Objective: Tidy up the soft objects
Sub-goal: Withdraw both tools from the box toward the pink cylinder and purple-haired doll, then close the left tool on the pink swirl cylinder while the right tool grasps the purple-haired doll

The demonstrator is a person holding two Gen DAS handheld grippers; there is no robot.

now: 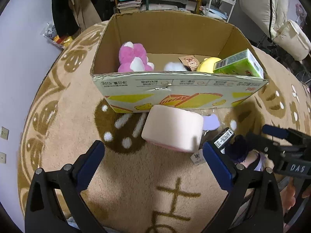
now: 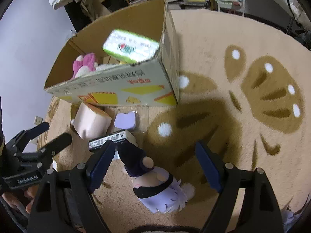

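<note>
A: Between the blue pads at the bottom of the right wrist frame lies the plush doll — the right gripper straddles it, jaws wide, pads not touching.

B: Long axis?

A: Runs from upper left to lower right of that frame, dark hat toward the cardboard box, pale lilac hair nearest the lens. Fuzzy fabric, soft body, black band across the middle.

B: And the left gripper?

A: Open too, nothing between its pads but rug. The doll sits at its lower right edge, mostly hidden — right hand is plainly nearer.

B: Other items?

A: Pink block, smooth and rounded, just beside the box's front wall; a small lilac piece next to it. Inside the box: pink plush, yellow plush, green packet leaning in the corner.
</note>
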